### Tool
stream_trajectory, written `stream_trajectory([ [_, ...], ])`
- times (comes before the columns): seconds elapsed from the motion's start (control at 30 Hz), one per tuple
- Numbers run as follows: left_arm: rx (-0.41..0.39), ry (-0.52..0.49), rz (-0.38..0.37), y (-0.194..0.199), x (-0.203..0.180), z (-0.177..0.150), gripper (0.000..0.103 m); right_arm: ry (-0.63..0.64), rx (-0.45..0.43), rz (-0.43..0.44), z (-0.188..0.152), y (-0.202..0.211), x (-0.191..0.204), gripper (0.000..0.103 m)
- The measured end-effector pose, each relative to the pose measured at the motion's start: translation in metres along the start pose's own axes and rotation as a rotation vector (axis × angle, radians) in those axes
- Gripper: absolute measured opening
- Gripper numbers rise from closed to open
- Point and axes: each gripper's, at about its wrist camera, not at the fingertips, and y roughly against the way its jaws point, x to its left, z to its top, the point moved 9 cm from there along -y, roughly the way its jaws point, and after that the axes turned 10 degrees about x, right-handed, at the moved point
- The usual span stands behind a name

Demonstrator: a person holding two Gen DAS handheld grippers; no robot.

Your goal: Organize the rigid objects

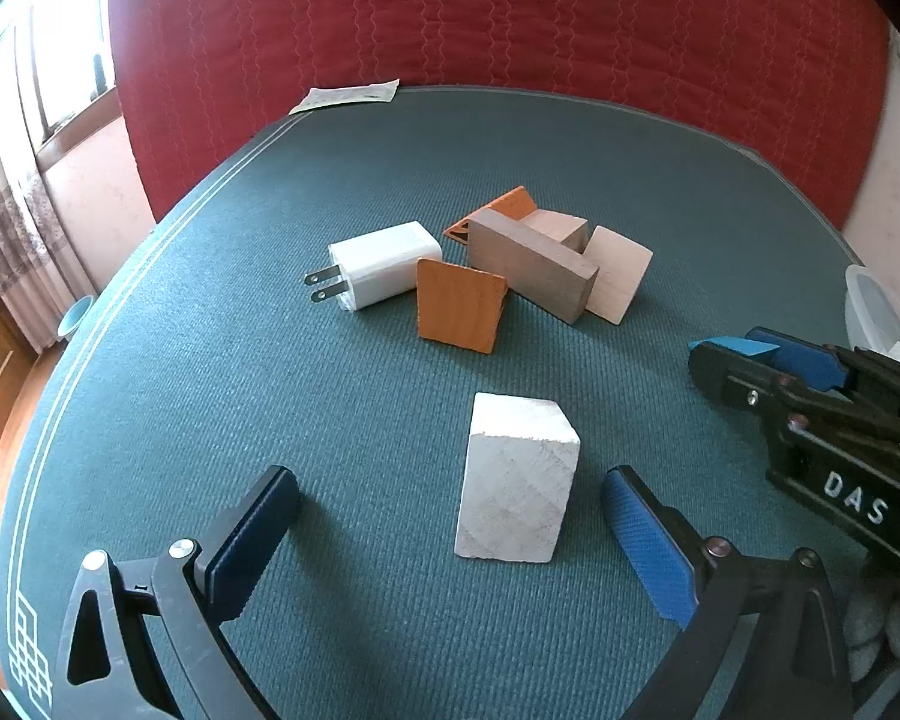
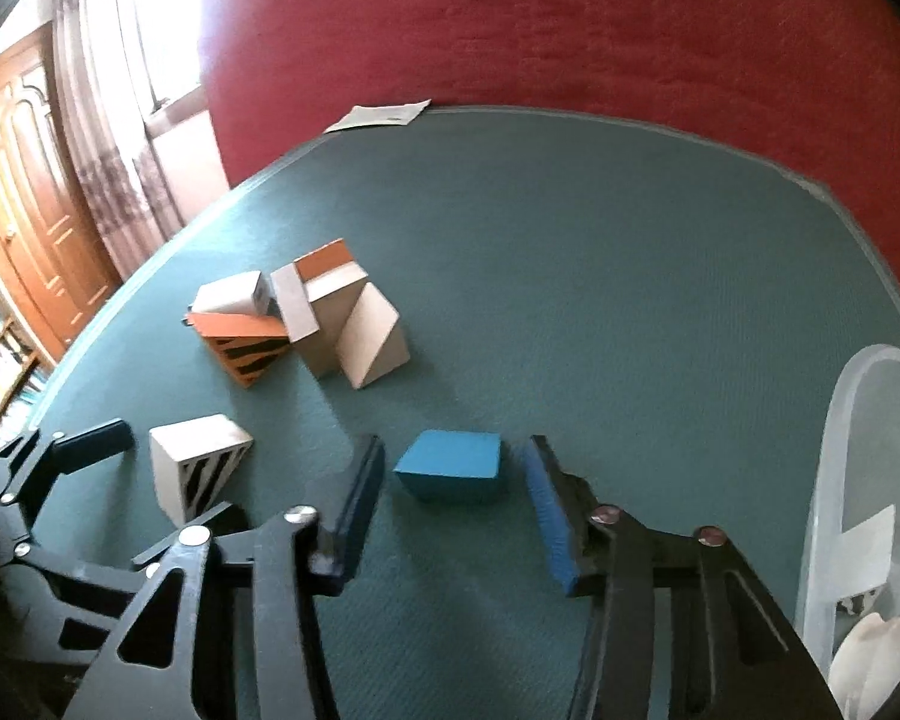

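**Straddling Two Blocks, Neither Yet Gripped**

Straddling of two separate blocks is shown, one by each gripper, with nothing yet held.

The left gripper [image 1: 450, 516] is spread wide, and the white block [image 1: 517, 480] stands on the green worktop [image 1: 210, 360] between its fingers [image 1: 645, 531]. Clear gaps are seen on both sides, the right gap being the narrower, so the block is not touched. The block's long axis is upright, leaning slightly away toward the far side.

The right gripper [image 2: 453, 492] is likewise open, and the blue block [image 2: 453, 465] lies flat between its fingertips, with its long side running left to right across the gap. A small space is left at each side; no contact can be made out.

Further off, near the middle of the worktop, a cluster is seen: a white charger [image 1: 384, 264], an orange block [image 1: 461, 312], a grey-brown block [image 1: 531, 270] and a pale wedge [image 1: 618, 282], pressed closely together. A clear plastic bin [image 2: 858, 480] stands at the right edge, nearest the right gripper.

Closing is judged to be the step in hand for both. The blue block is thought the easier, being low and already centred. The white block, being tall, could be tipped if the nearer finger arrives first, so a slight shift to the right would be advised.
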Motion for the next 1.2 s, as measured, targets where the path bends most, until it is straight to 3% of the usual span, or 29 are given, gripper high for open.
stream_trajectory([
  [0.13,-0.001,0.002,0.003,0.000,0.001,0.000,0.103,-0.003,-0.001,-0.027,0.000,0.001,-0.004,0.031],
  [0.37,-0.007,-0.004,-0.005,0.001,0.000,0.001,0.102,-0.021,-0.009,-0.014,-0.005,0.007,-0.006,0.031],
  [0.47,-0.036,-0.030,-0.018,0.006,-0.006,0.002,0.083,-0.027,-0.017,0.000,-0.011,0.013,-0.008,0.031],
  [0.53,-0.052,-0.056,-0.031,0.009,-0.011,0.003,0.059,-0.033,-0.026,0.010,-0.014,0.018,-0.010,0.031],
  [0.57,-0.059,-0.071,-0.037,0.011,-0.014,0.003,0.053,-0.037,-0.030,0.017,-0.014,0.021,-0.011,0.031],
  [0.63,-0.066,-0.082,-0.045,0.012,-0.018,0.004,0.031,-0.044,-0.041,0.033,-0.016,0.027,-0.013,0.031],
  [0.93,-0.070,-0.064,-0.070,0.014,-0.018,0.004,0.031,-0.081,-0.091,0.071,-0.029,0.059,-0.026,0.031],
  [1.2,-0.099,-0.098,-0.099,0.030,-0.043,0.012,0.031,-0.144,-0.136,0.048,-0.042,0.093,-0.060,0.031],
])
